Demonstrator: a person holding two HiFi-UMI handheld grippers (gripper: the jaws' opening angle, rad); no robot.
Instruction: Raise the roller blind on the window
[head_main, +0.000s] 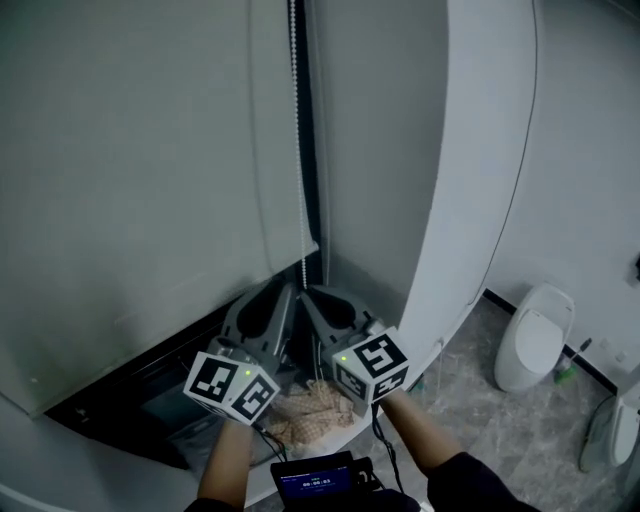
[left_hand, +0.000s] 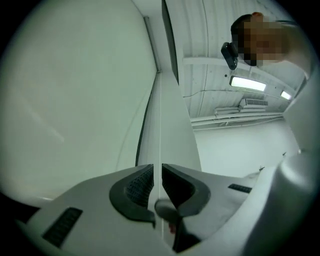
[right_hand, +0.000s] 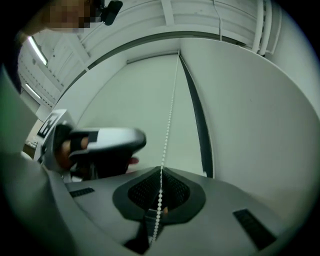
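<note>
OK, nearest to you: a small device with a lit screen (head_main: 318, 482) sits low between your forearms. Just past it a pale patterned cloth (head_main: 312, 412) lies under the marker cubes. Both tools point up, side by side, tips almost touching each other. Your right hand-held gripper (right_hand: 160, 171) is clamped shut on the bead chain (head_main: 296, 150); the beads run straight down between its pads. Your left hand-held gripper (left_hand: 161, 167) is on the same chain beside it. Its jaws stand a narrow slit apart, the chain runs through the slit, and the pads don't look to be pressing on it. The chain hangs vertical along the right edge of the roller blind (head_main: 150, 180), in the dark gap between blind and window frame. The blind is mostly down: the grey fabric fills the upper left of the head view, and its bottom rail slants just above your tips, with a dark opening under it. Right of the frame a curved white panel (head_main: 480, 150) rises. Farther off, on the marbled floor (head_main: 480, 400), stands a white toilet-like fixture (head_main: 536, 340).
</note>
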